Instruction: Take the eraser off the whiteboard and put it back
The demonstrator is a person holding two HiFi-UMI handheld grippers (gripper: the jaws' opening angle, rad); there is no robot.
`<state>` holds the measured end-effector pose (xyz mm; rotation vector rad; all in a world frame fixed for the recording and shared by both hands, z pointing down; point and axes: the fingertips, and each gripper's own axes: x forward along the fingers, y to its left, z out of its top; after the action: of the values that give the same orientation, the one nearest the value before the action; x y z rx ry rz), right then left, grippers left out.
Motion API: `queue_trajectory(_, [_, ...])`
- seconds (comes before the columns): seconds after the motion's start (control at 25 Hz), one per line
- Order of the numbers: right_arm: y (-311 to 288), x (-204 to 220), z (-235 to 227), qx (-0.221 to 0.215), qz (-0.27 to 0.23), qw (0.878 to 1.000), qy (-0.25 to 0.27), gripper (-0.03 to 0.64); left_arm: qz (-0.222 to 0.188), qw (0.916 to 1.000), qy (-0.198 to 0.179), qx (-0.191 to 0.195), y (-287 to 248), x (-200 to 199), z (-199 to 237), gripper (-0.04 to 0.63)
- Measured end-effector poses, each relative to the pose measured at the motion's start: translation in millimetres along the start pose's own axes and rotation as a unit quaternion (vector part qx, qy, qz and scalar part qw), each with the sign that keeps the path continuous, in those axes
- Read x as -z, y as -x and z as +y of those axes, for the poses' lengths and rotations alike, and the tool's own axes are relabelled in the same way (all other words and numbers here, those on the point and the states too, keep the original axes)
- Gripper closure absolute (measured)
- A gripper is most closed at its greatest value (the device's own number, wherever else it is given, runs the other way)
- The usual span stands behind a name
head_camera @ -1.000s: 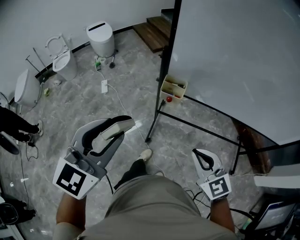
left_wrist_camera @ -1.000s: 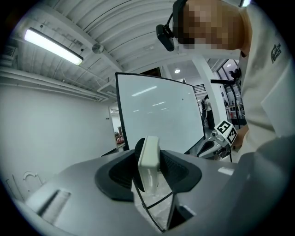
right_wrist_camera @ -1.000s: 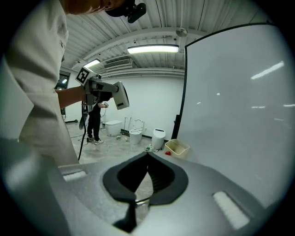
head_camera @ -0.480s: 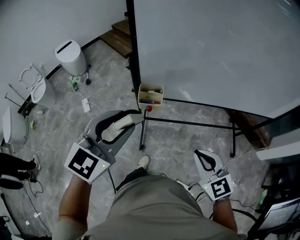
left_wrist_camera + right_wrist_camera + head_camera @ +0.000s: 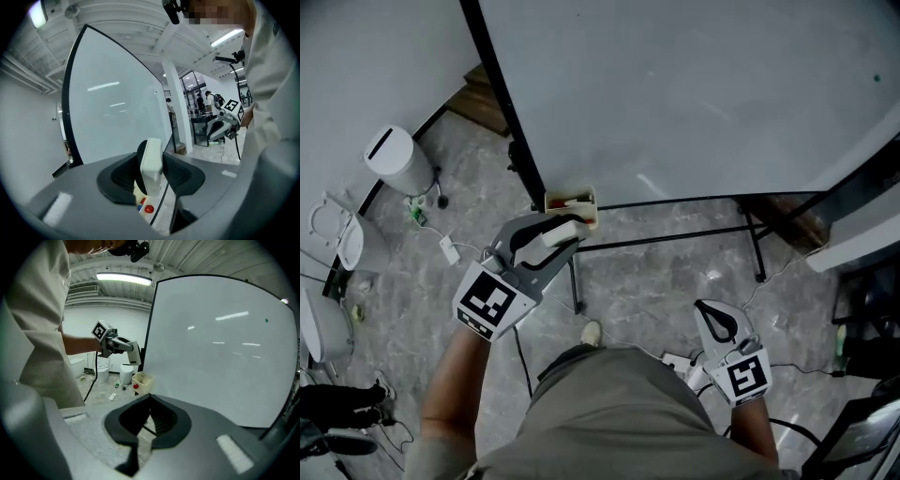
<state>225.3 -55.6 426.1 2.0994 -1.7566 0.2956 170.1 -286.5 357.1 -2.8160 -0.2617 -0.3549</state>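
Where box (image 5: 572, 190) hangs, markers (image 5: 563, 202) inside, eraser (image 5: 548, 246) gripped

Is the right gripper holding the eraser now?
No, the jaws of the right gripper are closed together with nothing between them, while the white eraser sits clamped in the left gripper.

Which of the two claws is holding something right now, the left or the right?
The left claw: its jaws clamp the white eraser. The right claw is shut with nothing between its jaws.
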Motion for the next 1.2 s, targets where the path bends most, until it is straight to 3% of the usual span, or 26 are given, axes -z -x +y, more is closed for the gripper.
queue_trajectory(0.52, [-12.6,-4.6,11.5,0.074,0.025,0.996,-0.033,0.614,0.032,0.9956,-0.011,0.087,-60.1,62.8,25.6,0.425])
queue_trajectory(1.2, [-10.6,3.6,25.2,0.116,0.057,0.989,-0.068,0.614,0.088,0.9876,-0.061,0.115,-101.8,128.7,16.7,0.425])
